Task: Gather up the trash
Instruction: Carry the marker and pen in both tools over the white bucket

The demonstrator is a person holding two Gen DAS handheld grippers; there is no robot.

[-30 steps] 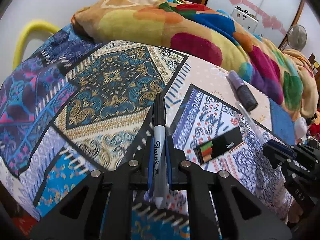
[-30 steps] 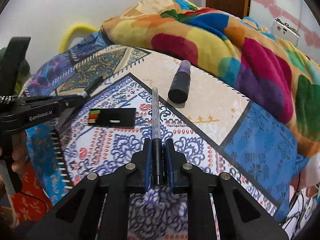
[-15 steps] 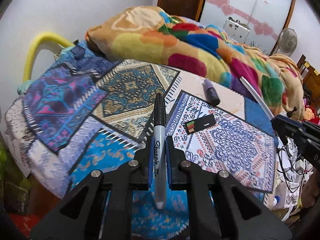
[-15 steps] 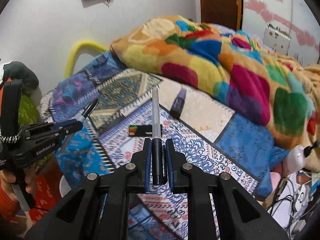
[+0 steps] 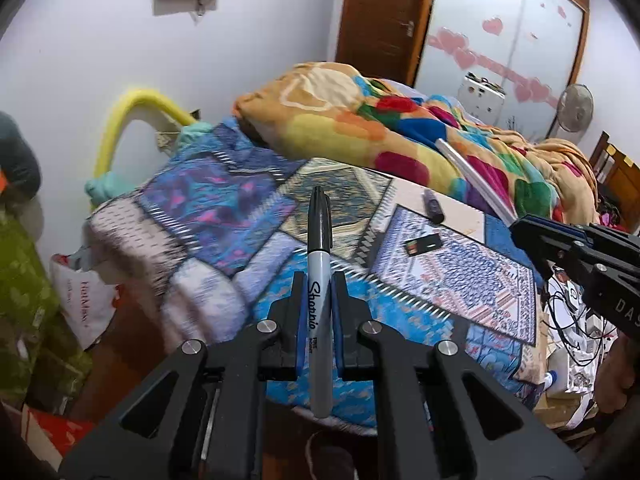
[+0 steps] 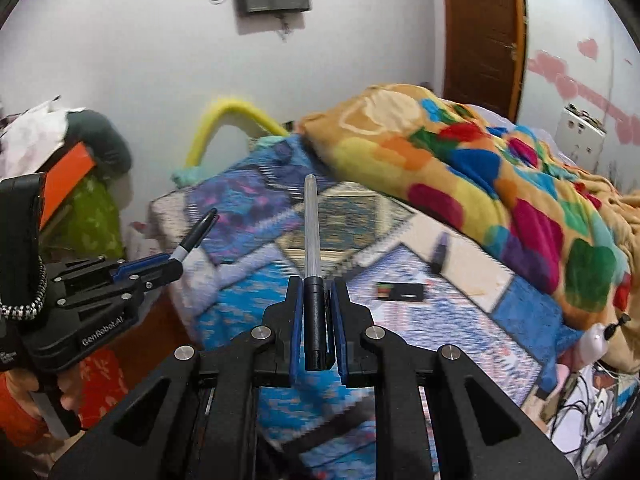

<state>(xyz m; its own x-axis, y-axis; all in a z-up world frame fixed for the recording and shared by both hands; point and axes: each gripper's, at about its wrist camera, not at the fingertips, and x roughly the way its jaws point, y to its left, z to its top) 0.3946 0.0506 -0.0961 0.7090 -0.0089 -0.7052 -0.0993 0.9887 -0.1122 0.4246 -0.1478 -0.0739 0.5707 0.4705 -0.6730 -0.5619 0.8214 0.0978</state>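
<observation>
Two pens are in our grip, one per gripper. In our left gripper (image 5: 318,300) the blue pads are clamped tight on a grey Sharpie marker (image 5: 319,280), its black cap pointing forward and its butt end sticking back toward the camera. Our right gripper (image 6: 316,300) is likewise closed down on a clear-barrelled pen (image 6: 311,248), gripped at its black end with the see-through tube reaching ahead.

Both pens hang in the air above the near edge of the bed, touching nothing but the pads. On the patterned bedspread (image 5: 224,208) below lie a small black box with coloured stripes (image 5: 424,245) and, beyond it near the folded blanket, a dark purple tube (image 5: 433,209) (what it holds we cannot tell). The two lie apart from each other.

The colourful patchwork blanket (image 5: 380,132) is heaped along the far side of the bed. A yellow curved rail (image 5: 132,120) stands at the bed's head against the white wall, and a brown wooden door (image 5: 384,16) is behind.
</observation>
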